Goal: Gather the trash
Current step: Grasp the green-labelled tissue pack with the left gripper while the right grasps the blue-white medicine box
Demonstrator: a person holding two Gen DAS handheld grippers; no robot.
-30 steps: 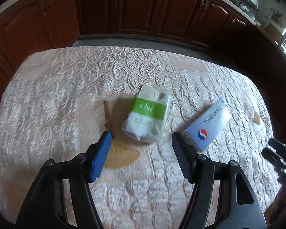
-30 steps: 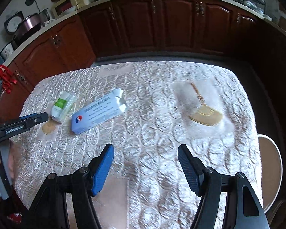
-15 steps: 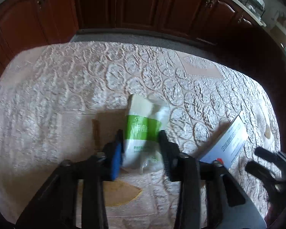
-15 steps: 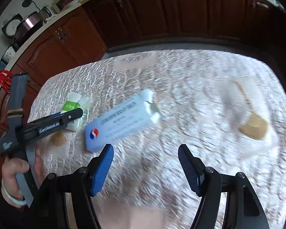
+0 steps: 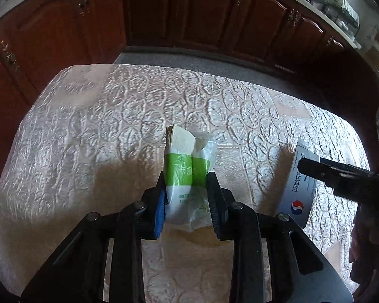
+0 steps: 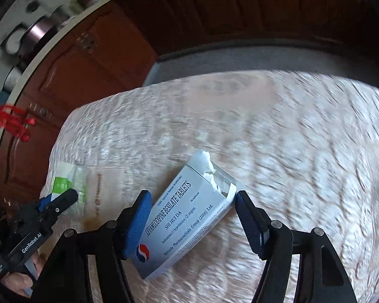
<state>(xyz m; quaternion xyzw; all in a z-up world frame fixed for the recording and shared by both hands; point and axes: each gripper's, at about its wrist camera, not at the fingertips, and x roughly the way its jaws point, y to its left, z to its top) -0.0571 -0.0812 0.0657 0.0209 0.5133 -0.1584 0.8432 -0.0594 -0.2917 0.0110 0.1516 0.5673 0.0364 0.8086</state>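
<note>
The left tongs (image 5: 187, 197) are closed on a tissue pack (image 5: 187, 174), a white packet with a green band and a loose clear wrapper. Both pads press on its sides, the blue pad on the left and the black pad on the right, and the open top of the pack sticks up beyond the fingertips. The pack sits near the middle of the tabletop (image 5: 88, 131), which is covered with a shiny, pale, embossed cloth; whether its lower end is touching the cloth cannot be told.

The right tongs (image 6: 192, 202) stand wide open and tilted downward over a medicine box (image 6: 184, 214). The box is white and blue with printed lettering and a red and blue round logo at its near end. It lies flat on the cloth, slanting from near left to far right, with its torn flap end pointing toward the far edge of the tabletop. The blue pad is just beside the box's left long edge and the black pad is just beside its torn far corner; neither pad clearly presses on it.

Seen from the right wrist, the tissue pack lies toward the left edge of the tabletop, well left of the box. Seen from the left wrist, the box lies toward the right edge, partly hidden by the right tongs' dark finger. Dark wooden cabinets (image 5: 189, 12) stand beyond the far edge.
</note>
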